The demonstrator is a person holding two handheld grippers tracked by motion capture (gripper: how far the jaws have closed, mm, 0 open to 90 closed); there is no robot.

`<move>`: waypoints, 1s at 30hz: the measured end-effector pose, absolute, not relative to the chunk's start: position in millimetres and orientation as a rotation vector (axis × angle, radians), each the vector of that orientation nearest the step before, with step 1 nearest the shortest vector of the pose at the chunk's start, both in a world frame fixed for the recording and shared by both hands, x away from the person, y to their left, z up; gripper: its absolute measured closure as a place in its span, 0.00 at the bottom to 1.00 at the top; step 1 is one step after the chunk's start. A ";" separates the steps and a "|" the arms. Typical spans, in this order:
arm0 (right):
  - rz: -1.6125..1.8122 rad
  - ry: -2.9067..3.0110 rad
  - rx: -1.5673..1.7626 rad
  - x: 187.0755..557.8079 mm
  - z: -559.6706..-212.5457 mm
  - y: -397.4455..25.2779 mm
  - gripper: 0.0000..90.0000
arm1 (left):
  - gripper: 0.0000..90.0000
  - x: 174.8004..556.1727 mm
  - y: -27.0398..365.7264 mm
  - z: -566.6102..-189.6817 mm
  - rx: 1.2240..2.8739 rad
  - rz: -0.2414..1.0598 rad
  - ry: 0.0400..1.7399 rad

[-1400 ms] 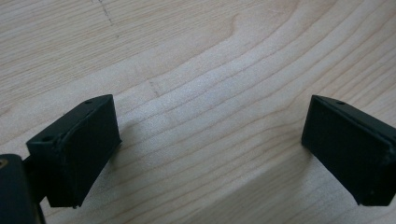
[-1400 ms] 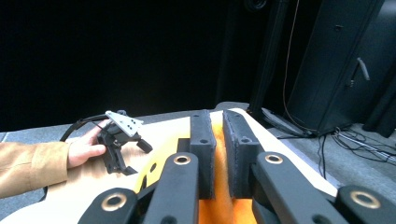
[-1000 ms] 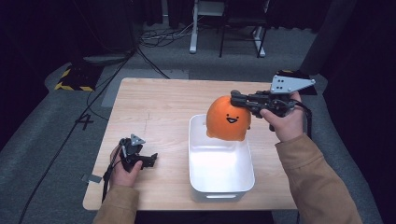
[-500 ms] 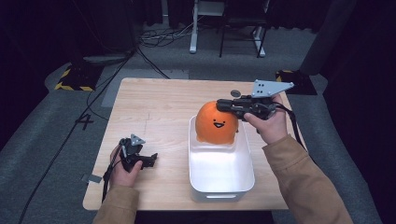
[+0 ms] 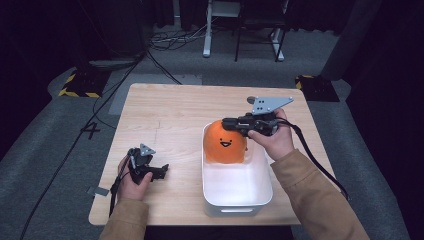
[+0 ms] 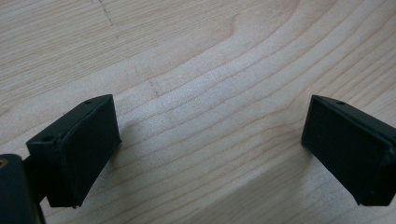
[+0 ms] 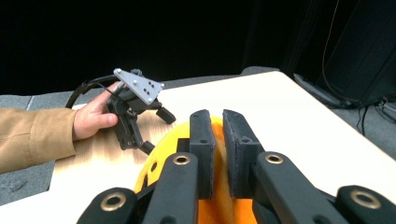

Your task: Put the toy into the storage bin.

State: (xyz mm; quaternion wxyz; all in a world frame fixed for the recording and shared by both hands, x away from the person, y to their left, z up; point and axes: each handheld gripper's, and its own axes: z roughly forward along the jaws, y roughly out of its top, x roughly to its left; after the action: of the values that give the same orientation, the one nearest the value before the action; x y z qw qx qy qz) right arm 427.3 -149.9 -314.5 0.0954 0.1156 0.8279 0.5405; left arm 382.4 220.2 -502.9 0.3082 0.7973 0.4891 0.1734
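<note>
Black right tongs (image 7: pixel 218 140) pinch the top of the orange plush toy (image 5: pixel 227 142), which sits at the far end of the white bin (image 5: pixel 235 187), right of centre in the high view. At lower left, the left tongs (image 6: pixel 210 149) rest spread apart on the wooden surface (image 5: pixel 170 115).

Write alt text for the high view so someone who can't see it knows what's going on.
A person's right gripper pinches an orange plush toy with a smiling face at the far end of a white bin on a wooden table. The left gripper rests on the table, jaws open and holding nothing.
</note>
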 end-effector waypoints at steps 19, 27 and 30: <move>1.440 2.566 0.420 432.9 -349.1 -139.5 0.92 | 0.05 382.4 220.2 -502.9 2.108 0.459 1.293; 1.344 2.614 0.441 432.5 -353.0 -134.6 0.91 | 0.05 382.4 220.2 -502.9 2.108 0.459 1.293; 1.324 2.622 0.436 433.0 -353.7 -133.5 0.91 | 0.05 382.3 220.1 -502.9 2.108 0.454 1.293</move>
State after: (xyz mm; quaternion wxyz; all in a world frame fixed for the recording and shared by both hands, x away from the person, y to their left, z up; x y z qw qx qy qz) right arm 433.0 -133.5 -353.7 0.0861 0.1463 0.8797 0.4442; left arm 382.3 220.1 -502.9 0.3086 0.7975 0.4892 0.1717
